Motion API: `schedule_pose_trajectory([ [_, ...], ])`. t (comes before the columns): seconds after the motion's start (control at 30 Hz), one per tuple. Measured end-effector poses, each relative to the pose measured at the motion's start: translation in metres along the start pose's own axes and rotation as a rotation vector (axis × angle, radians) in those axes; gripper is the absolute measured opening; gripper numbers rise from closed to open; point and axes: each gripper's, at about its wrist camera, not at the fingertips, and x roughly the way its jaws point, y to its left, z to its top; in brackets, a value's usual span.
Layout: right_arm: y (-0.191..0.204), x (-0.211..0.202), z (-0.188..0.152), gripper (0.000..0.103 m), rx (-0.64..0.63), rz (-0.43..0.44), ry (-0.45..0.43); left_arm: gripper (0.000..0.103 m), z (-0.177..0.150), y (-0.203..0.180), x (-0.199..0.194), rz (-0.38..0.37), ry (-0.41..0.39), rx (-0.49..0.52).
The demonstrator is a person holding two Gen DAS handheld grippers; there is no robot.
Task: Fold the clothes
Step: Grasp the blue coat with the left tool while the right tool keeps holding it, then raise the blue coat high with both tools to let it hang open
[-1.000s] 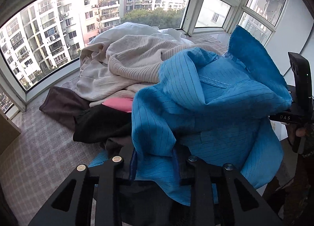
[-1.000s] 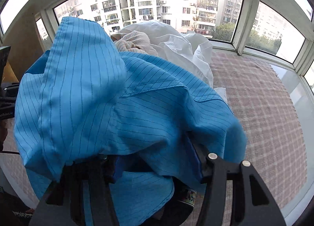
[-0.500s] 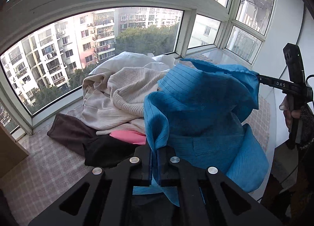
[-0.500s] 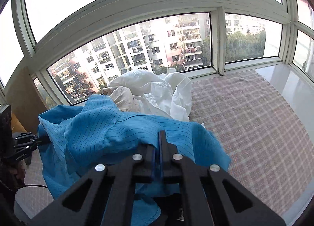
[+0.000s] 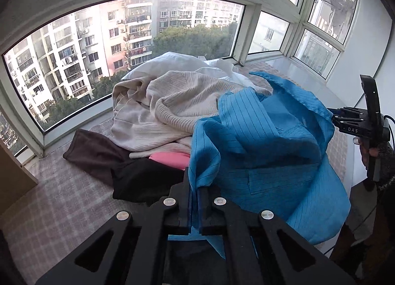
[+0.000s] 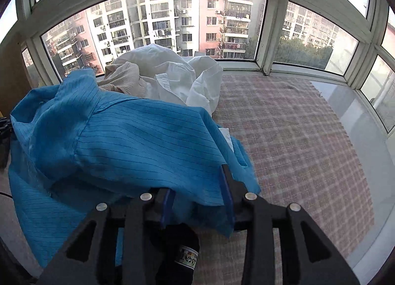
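Blue garment slackens as the right fingers part

Half a second ago both grippers pinched the blue pinstriped garment point(image 5: 269, 151); now the right gripper point(image 6: 197, 201) stands with its fingers wide and the cloth draped loosely over and between them, while the left gripper point(image 5: 195, 201) stays clamped narrow on a hem. The thin, smooth blue fabric sags in soft folds ahead of both pairs of fingers (a flat pocket seam shows). Beyond it lie a ribbed cream knit point(image 5: 172, 102), crumpled white cloth point(image 6: 177, 79), dark garments point(image 5: 118, 161) and a pink piece point(image 5: 170, 157), all on a checked woven mat point(image 6: 291, 131) by the bay window point(image 6: 187, 20).
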Motion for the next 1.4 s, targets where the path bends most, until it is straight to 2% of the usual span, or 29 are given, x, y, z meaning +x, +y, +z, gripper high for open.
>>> schedule_pose_trajectory([
  [0.1, -0.004, 0.018, 0.004, 0.034, 0.024, 0.001, 0.027, 0.005, -0.002, 0.002, 0.009, -0.004, 0.024, -0.012],
  [0.13, -0.006, 0.024, 0.006, 0.034, 0.032, 0.002, 0.035, 0.009, -0.003, 0.005, 0.014, -0.006, 0.031, -0.024],
  [0.2, -0.009, 0.036, 0.009, 0.034, 0.048, 0.003, 0.053, 0.008, -0.003, 0.009, 0.025, -0.019, 0.043, -0.051],
  [0.23, -0.007, 0.041, 0.01, 0.034, 0.045, 0.016, 0.054, 0.004, -0.003, 0.01, 0.029, -0.023, 0.047, -0.059],
  [0.27, -0.005, 0.045, 0.012, 0.027, 0.042, 0.03, 0.054, 0.003, -0.003, 0.01, 0.032, -0.024, 0.047, -0.061],
  [0.3, -0.005, 0.044, 0.014, 0.001, 0.067, 0.062, 0.045, 0.002, -0.002, 0.011, 0.035, -0.026, 0.047, -0.063],
  [0.33, -0.004, 0.043, 0.016, 0.002, 0.093, 0.094, 0.036, 0.002, 0.0, 0.01, 0.033, -0.022, 0.04, -0.059],
  [0.43, -0.01, 0.01, 0.033, 0.002, 0.137, 0.093, -0.058, 0.001, 0.014, 0.009, 0.014, 0.002, -0.01, -0.036],
  [0.5, -0.013, -0.012, 0.045, 0.002, 0.167, 0.092, -0.121, 0.001, 0.029, 0.011, -0.01, 0.0, -0.061, -0.04],
  [0.63, -0.024, -0.084, 0.08, 0.002, 0.171, 0.043, -0.27, 0.001, 0.069, 0.017, -0.068, -0.038, -0.169, -0.059],
  [0.73, -0.027, -0.138, 0.109, 0.001, 0.19, 0.045, -0.369, 0.001, 0.105, 0.008, -0.119, 0.01, -0.268, -0.006],
  [0.8, -0.021, -0.168, 0.126, 0.001, 0.183, 0.04, -0.399, 0.001, 0.125, -0.001, -0.155, 0.034, -0.329, 0.026],
  [0.97, 0.021, -0.246, 0.152, 0.001, 0.087, -0.007, -0.502, 0.001, 0.159, -0.015, -0.247, 0.106, -0.473, 0.083],
  [1.1, 0.05, -0.315, 0.169, 0.001, 0.069, 0.0, -0.625, 0.001, 0.171, -0.017, -0.317, 0.176, -0.581, 0.116],
  [1.23, 0.092, -0.39, 0.187, 0.001, 0.006, -0.008, -0.761, 0.001, 0.175, -0.002, -0.381, 0.227, -0.663, 0.08],
  [1.37, 0.144, -0.474, 0.193, 0.001, -0.054, -0.007, -0.918, 0.001, 0.163, 0.011, -0.448, 0.304, -0.761, 0.072],
  [1.4, 0.158, -0.491, 0.194, 0.001, -0.074, -0.009, -0.935, 0.001, 0.157, 0.015, -0.466, 0.315, -0.787, 0.07],
])
